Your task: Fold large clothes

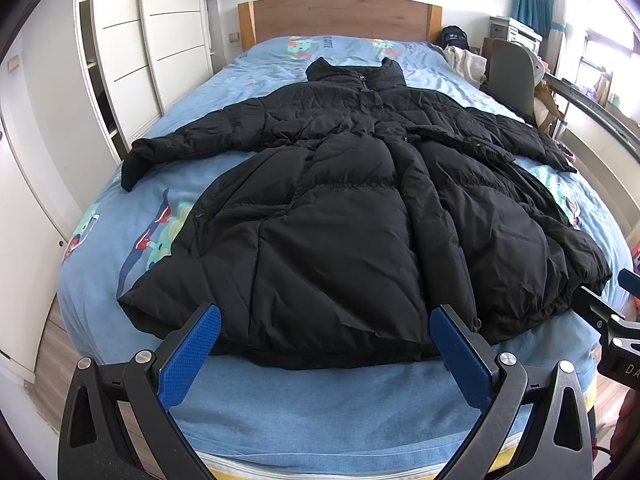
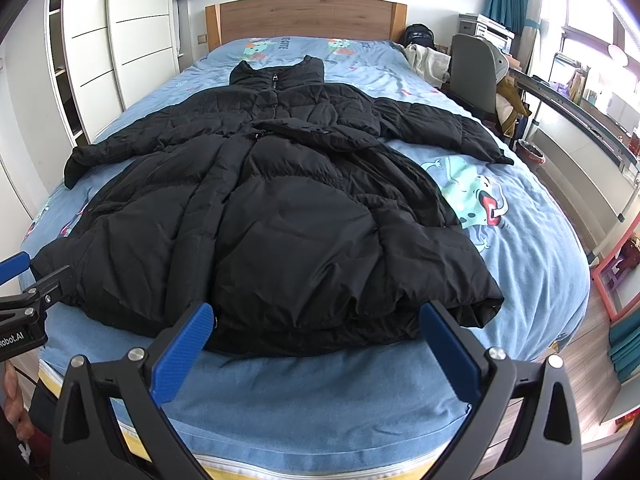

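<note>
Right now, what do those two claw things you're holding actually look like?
Each is a black, angular frame carrying two flat fingers with textured blue pads, fixed by round silver bolts. The left gripper and right gripper look alike. The left gripper's side shows part of a white marking reading "obot.AI". No cables are clearly visible; a bit of bare skin shows at the edges.

- The left gripper (image 1: 325, 322) is being held low and level, its jaws spread wide with nothing between them.
- Its blue fingertips (image 1: 208, 320) are being pointed forward, apart from any surface.
- The right gripper (image 2: 316, 320) is being held in the same low, level pose, its jaws likewise spread wide and empty.
- Its blue pads (image 2: 450, 346) are being kept well apart.
- The two grippers are being held side by side, each being caught at the edge of the other's wrist view.
</note>
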A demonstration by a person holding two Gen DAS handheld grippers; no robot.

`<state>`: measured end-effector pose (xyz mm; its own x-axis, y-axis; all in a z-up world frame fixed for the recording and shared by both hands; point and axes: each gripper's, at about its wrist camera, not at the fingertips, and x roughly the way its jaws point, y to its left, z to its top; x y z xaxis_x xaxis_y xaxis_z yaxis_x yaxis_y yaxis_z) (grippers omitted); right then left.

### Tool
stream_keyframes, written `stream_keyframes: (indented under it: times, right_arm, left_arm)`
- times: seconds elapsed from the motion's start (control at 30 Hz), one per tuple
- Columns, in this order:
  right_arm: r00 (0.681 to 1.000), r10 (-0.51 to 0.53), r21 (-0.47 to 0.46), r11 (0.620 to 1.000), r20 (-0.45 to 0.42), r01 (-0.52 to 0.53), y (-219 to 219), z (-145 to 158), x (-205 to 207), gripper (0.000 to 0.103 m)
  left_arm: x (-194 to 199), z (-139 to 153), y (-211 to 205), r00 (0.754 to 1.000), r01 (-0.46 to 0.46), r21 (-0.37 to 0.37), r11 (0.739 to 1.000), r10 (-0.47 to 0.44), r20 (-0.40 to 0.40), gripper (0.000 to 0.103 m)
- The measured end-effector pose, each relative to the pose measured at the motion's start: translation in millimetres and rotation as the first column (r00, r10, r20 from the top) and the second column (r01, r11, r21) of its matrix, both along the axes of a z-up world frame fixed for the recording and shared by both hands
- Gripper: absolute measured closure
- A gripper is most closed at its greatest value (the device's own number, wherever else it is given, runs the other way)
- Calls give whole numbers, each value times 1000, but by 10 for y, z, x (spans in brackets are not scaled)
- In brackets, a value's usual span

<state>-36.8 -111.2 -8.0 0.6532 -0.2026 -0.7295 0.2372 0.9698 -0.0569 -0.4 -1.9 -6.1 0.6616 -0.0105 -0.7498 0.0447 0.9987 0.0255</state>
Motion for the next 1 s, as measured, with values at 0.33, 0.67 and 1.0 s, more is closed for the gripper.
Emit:
stream_keyframes:
  times: [0.33, 0.67, 1.0]
  right_arm:
    - [1000, -4, -3, 1000, 5, 4, -47, 0, 30, 0]
    - [999, -20, -14, 1000, 45, 21, -140, 287, 190, 0]
    - [984, -35, -59, 997, 177, 46, -443, 1079, 683, 0]
  left_arm:
    - [22, 7, -4, 1000, 16, -22, 1000, -16, -6, 0]
    - [218, 342, 27, 999, -1, -20, 1000, 2, 47, 0]
    - [940, 1272, 278, 966, -63, 31, 998, 53, 251, 0]
